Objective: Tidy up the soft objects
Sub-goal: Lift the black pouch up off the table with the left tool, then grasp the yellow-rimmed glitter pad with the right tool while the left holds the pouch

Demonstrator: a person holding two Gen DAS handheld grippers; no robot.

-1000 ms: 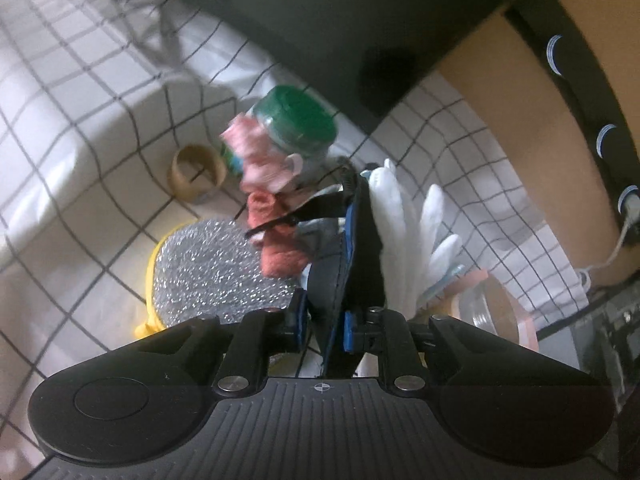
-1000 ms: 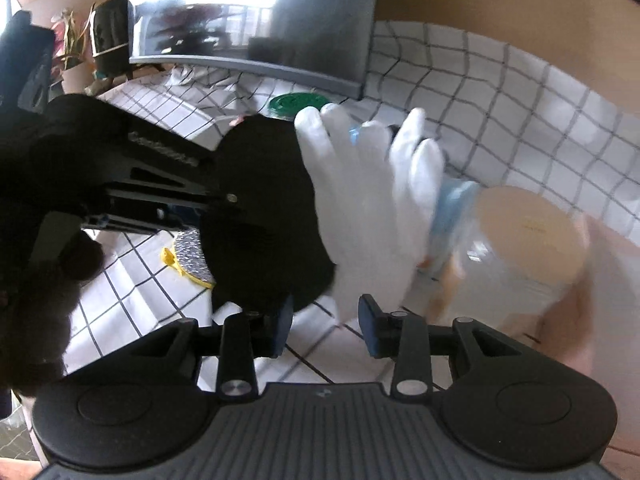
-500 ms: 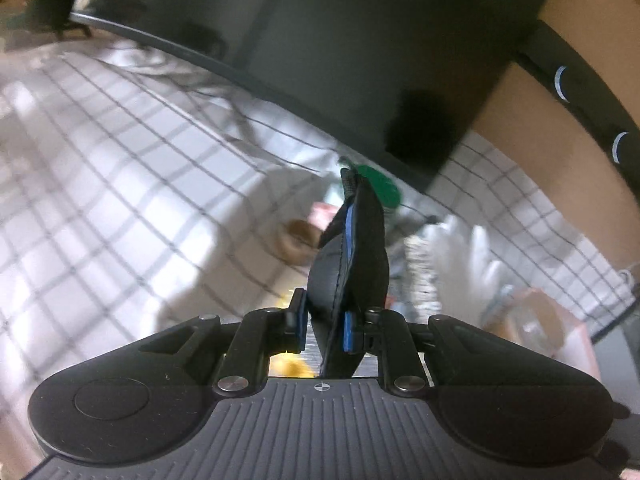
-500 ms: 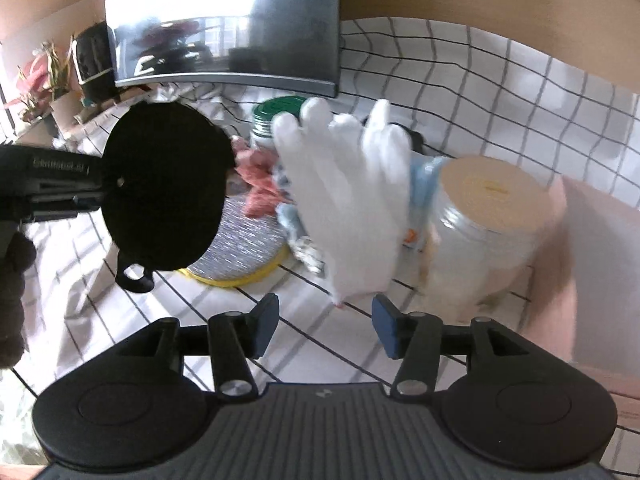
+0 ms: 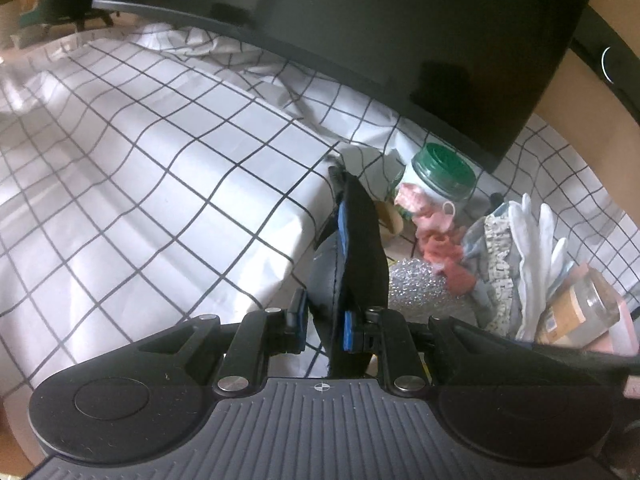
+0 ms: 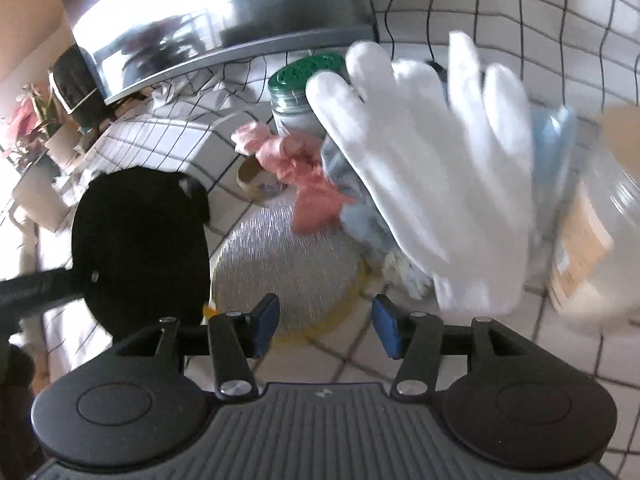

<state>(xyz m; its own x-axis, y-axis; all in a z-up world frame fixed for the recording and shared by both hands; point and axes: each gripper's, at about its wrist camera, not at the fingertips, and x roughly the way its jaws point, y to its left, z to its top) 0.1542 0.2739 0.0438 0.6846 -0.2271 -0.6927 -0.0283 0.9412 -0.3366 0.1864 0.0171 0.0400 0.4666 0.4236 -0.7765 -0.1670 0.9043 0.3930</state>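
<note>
My left gripper is shut on a black round soft pad with a blue seam, held edge-on above the checked cloth. In the right wrist view the same pad hangs at the left, flat face showing. My right gripper is open with nothing between its fingers. It hangs over a silver glitter disc. A white glove stands just beyond its right finger, leaning in a pile with a pink cloth and a blue-grey cloth. The left wrist view shows the glove at the right.
A green-lidded jar and a tape roll sit behind the pile. A clear jar with a tan lid stands at the right. A dark monitor blocks the back. The checked tablecloth stretches away to the left.
My left gripper has carried the black pad leftward, away from the glove and pile. My right gripper's jaws have widened, and it has dropped closer to the glove and silver disc.
</note>
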